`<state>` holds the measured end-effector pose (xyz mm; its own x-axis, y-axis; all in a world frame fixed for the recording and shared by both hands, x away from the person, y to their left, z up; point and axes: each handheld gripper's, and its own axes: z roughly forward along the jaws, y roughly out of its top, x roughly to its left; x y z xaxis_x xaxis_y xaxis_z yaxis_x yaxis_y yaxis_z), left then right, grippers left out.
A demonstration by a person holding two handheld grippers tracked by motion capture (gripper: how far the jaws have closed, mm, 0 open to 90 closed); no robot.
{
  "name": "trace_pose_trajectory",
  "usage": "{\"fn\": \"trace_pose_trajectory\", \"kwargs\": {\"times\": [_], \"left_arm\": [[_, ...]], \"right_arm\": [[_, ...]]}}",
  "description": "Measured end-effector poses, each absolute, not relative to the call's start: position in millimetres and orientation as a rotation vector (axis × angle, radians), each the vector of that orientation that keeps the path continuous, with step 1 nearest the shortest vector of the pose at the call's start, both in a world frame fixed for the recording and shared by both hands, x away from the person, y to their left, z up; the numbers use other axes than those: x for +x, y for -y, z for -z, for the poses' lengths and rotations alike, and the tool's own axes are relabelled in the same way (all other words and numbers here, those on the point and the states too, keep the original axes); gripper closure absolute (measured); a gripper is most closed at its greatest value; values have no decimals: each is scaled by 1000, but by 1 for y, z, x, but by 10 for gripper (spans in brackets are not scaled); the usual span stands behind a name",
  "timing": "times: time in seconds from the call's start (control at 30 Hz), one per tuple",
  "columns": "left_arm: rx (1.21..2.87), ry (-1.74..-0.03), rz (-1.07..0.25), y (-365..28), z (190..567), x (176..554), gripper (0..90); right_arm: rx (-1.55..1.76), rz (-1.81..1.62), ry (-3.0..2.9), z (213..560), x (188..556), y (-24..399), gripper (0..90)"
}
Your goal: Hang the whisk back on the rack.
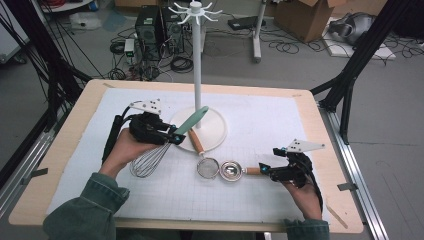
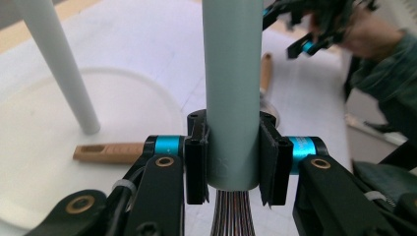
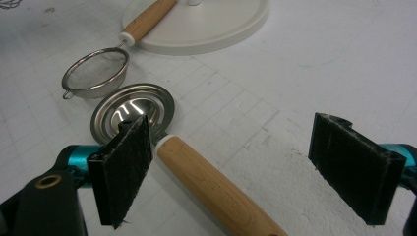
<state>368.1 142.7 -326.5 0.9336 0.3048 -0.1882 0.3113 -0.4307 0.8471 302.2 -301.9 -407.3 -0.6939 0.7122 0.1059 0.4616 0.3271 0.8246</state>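
Note:
A whisk with a pale green handle (image 1: 194, 120) (image 2: 232, 88) is clamped in my left gripper (image 1: 172, 137) (image 2: 232, 157), which is shut on the handle's lower end. Its wire head (image 1: 149, 161) hangs low over the mat beside the hand, and the handle slants up toward the white hook stand (image 1: 196, 65). My right gripper (image 1: 265, 170) (image 3: 241, 167) is open, jaws wide apart. The wooden handle (image 3: 211, 191) of a round steel ladle (image 1: 231, 170) (image 3: 132, 110) lies between them, close to the left pad. A small mesh strainer (image 1: 207, 167) (image 3: 96, 73) lies beside the ladle.
The stand's round base (image 1: 215, 131) sits mid-table, and the strainer's wooden handle (image 1: 196, 141) (image 2: 110, 152) rests on its rim. A white gridded mat (image 1: 260, 125) covers the wooden table. Computers, cables and boxes are on the floor beyond.

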Motion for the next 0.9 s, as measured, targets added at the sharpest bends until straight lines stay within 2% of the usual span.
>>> {"fn": "trace_pose_trajectory", "kwargs": {"times": [0.6,0.9], "left_arm": [[1908,-348,69,-157,322,363,691],[1916,-330,68,-153,325,358,691]], "right_arm": [[962,-1371,-2360,392,306,277,155],[791,-1548,-2425,352,315,235,171]]}}
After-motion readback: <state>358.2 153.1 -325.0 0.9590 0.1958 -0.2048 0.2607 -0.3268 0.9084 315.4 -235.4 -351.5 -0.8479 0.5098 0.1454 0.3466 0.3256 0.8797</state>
